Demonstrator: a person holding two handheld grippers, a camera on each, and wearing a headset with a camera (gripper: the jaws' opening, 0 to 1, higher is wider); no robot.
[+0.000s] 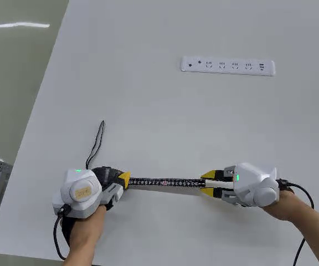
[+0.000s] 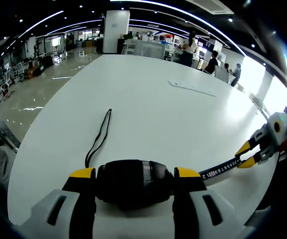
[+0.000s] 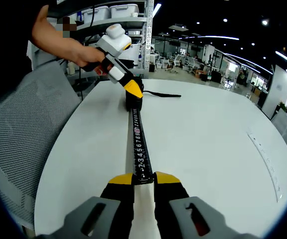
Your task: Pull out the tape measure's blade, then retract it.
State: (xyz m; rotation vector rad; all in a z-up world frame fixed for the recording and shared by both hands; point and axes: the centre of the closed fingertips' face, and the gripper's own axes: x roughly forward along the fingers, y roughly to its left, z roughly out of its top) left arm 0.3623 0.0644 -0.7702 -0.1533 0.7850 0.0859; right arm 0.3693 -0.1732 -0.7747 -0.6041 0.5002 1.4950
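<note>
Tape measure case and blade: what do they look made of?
Case: matte black, probably rubber-coated plastic, judging by its dull, soft highlights. Blade: thin dark strip with pale printed numerals, likely coated steel, since it runs straight along its pulled-out length; the look alone cannot confirm.

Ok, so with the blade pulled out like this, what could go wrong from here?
The right gripper pinches just the end of the blade; if that grip slips, the blade may whip back into the tape measure case. The left gripper clamps the rounded case across its sides, so a harder pull could twist it loose.
</note>
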